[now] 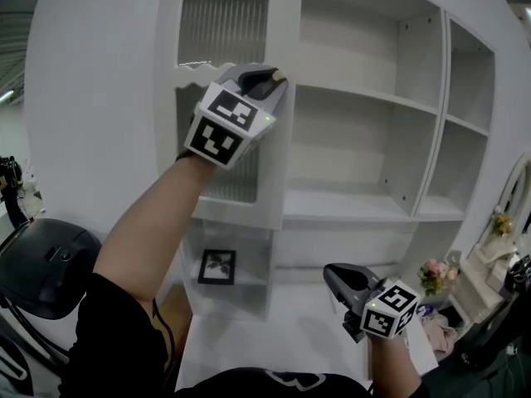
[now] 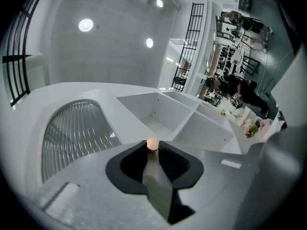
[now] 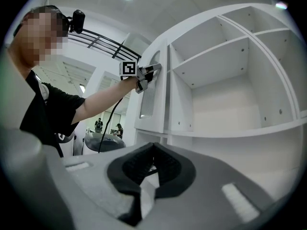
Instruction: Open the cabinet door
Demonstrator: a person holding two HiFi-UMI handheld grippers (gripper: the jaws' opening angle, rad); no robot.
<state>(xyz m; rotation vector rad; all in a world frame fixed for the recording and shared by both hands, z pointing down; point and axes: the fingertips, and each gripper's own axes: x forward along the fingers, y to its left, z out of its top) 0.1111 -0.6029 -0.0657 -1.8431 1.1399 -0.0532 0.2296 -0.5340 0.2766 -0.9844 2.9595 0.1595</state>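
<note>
Left gripper (image 1: 276,78) is clamped on the small tan knob (image 2: 152,143) at the edge of the white cabinet door (image 1: 222,25), which has ribbed glass and sits left of the open shelves (image 1: 357,210). We see the right gripper (image 1: 336,274) held low, jaws together, nothing between them.

White cabinet door (image 1: 224,25), ribbed glass; tan knob (image 2: 152,143); grey left gripper (image 1: 270,78), black-white square markers; black picture frame (image 1: 217,267).
</note>
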